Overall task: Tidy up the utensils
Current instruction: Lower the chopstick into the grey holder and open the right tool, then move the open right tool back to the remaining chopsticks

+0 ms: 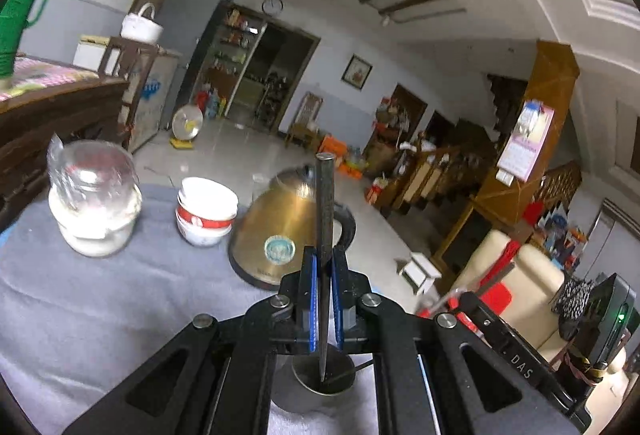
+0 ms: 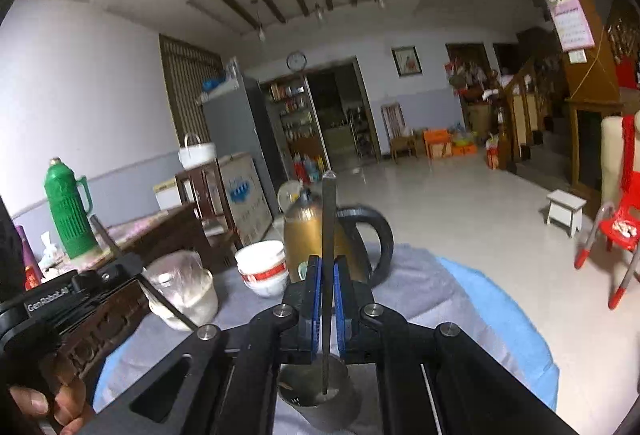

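White letters reading "GenRobot.AI" stood on a black label on the left gripper (image 2: 76, 299), seen from the right wrist camera just in front of the glass jar (image 2: 182, 289). From the left wrist camera, the letters "DAS" showed on the black body of the right gripper (image 1: 520, 361), right of the kettle (image 1: 280, 231). The kettle's round sticker, the wall calendar and the wall clock's face were too blurred to read.

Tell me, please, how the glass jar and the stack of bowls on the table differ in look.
The glass jar is clear, with white contents low inside; the stack of bowls is opaque white with a red band. The jar has a crinkled plastic cover on top; the bowls are open. Both stand on the grey cloth.
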A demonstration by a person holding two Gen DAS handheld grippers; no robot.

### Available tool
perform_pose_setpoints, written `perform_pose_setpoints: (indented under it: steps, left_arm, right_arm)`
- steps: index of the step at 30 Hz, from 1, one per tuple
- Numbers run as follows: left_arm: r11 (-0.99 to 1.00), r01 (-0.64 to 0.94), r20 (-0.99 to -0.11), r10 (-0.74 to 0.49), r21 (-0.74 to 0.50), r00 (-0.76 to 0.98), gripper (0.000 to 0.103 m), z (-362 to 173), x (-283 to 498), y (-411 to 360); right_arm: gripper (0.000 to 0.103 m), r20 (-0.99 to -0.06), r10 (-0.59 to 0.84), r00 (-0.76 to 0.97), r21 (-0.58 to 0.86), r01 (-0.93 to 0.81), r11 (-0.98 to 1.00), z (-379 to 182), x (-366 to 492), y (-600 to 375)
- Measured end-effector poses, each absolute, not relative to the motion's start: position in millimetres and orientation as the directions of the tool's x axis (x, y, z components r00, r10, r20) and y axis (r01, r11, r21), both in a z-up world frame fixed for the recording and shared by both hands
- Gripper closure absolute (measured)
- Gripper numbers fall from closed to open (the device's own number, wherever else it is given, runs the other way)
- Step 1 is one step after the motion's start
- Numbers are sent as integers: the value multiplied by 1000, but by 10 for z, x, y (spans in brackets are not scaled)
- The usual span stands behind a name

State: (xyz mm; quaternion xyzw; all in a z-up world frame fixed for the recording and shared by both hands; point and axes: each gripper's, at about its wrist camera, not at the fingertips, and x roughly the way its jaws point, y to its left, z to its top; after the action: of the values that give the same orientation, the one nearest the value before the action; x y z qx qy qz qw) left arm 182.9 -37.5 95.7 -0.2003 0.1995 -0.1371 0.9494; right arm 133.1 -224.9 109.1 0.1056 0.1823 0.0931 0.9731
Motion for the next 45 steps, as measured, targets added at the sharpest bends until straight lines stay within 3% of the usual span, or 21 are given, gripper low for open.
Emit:
perform_pose_setpoints:
  steps: [16, 19, 20, 23, 24, 26, 27, 28, 33, 41, 45]
  left_arm:
    - [928, 163, -503, -322, -335, 802, 96, 533, 2109, -701]
    - [930, 145, -530, -315, -338, 788, 81, 560, 2084, -660]
    - [927, 134, -527, -313, -350, 790, 69, 598, 2057, -607]
    - [921, 119, -485, -302, -372, 821, 58, 756, 1900, -427]
    - [921, 109, -471, -289, -373, 833, 45, 830, 1817, -345]
    - [917, 88, -442, -270, -389, 856, 35, 932, 1658, -166]
    - [914, 78, -419, -257, -399, 871, 32, 979, 1535, -56]
    - [915, 70, -413, -246, -396, 877, 30, 1006, 1432, 33]
    - [928, -6, -440, -171, -371, 881, 24, 848, 980, 440]
    - [933, -185, -662, -71, -309, 746, 24, -195, 515, 809]
    - [927, -231, -723, -58, -295, 688, 24, -498, 370, 869]
  right_arm:
    - [95, -486, 241, 840, 244, -134, 960, 658, 1600, -2211]
    - [94, -519, 230, 823, 235, -121, 964, 653, 1623, -2203]
    - [94, -521, 228, 823, 233, -120, 965, 671, 1610, -2206]
    - [93, -506, 202, 839, 217, -103, 971, 794, 1503, -2228]
    - [90, -496, 181, 849, 203, -89, 975, 856, 1440, -2242]
    - [70, -480, 164, 862, 199, -76, 977, 959, 1328, -2289]
    - [42, -466, 158, 871, 201, -70, 977, 1014, 1228, -2319]
    - [25, -451, 154, 879, 202, -67, 977, 1051, 1158, -2339]
    - [25, -443, 168, 881, 225, -72, 972, 1011, 668, -2362]
    - [25, -634, 266, 726, 266, -118, 957, 139, 198, -2067]
    - [25, -705, 305, 640, 302, -119, 946, -218, 80, -1948]
